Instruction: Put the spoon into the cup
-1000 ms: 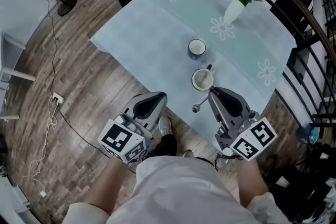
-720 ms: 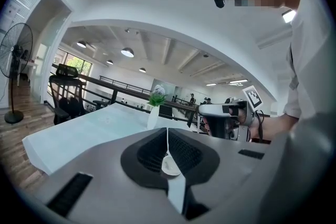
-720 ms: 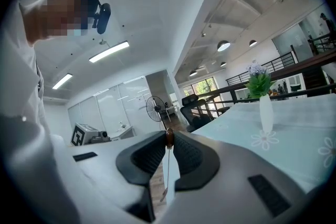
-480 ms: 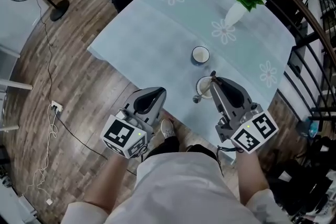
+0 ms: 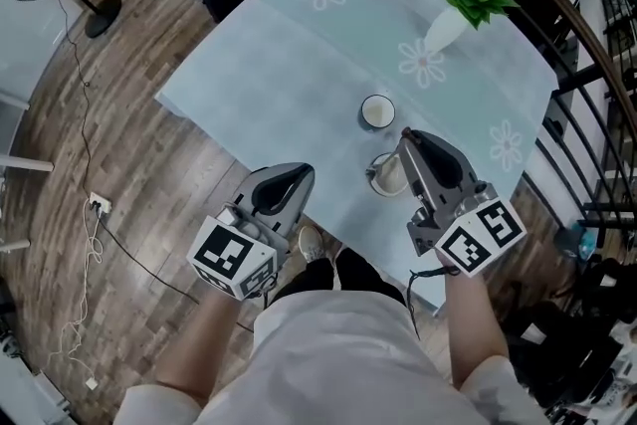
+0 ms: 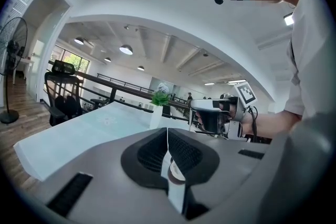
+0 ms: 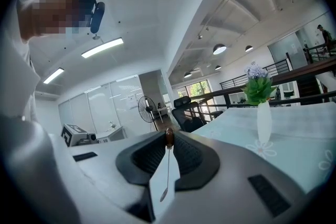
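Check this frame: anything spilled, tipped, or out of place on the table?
Nothing stands out. The far cup, the near cup and the vase stand upright, no spill shows, and the right gripper grips the spoon.

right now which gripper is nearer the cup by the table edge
Right. The right gripper hangs just over that cup, holding the spoon; the left gripper sits off to its left, beyond the table edge.
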{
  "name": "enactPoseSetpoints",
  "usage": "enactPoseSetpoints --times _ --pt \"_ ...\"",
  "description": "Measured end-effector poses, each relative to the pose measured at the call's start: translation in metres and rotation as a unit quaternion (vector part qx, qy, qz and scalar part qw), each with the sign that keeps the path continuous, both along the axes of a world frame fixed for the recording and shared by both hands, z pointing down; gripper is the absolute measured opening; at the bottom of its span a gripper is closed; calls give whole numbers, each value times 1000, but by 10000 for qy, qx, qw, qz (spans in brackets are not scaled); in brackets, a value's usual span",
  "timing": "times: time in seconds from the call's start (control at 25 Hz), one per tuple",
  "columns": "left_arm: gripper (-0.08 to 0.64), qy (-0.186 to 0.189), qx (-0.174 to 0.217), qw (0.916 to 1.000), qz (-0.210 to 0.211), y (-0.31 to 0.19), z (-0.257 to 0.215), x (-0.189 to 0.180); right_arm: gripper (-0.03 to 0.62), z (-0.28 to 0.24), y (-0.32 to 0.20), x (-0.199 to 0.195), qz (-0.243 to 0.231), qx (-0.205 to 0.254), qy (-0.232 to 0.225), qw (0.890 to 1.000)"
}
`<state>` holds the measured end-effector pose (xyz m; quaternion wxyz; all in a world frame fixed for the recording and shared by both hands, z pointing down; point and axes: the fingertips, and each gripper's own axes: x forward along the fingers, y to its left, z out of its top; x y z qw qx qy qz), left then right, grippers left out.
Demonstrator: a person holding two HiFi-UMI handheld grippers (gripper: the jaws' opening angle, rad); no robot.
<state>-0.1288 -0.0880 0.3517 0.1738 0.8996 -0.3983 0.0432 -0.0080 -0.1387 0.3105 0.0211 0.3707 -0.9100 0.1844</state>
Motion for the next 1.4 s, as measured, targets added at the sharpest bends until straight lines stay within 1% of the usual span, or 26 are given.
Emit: enactPoseSetpoints --times 0.28,0.44,1.0,1.4 --pt "21 -46 -157 9998 -143 -16 12 -1 58 14 -34 7 25 -79 4 10000" --pt "21 -78 -278 9995 -163 -22 20 6 58 22 -52 12 25 -126 0 9999" --pt "20 -189 -523 9983 -151 -46 45 34 58 59 -109 26 -30 -246 10 9997" --pt "20 -265 -761 9966 -190 -52 66 39 58 93 -140 36 181 -372 46 9991"
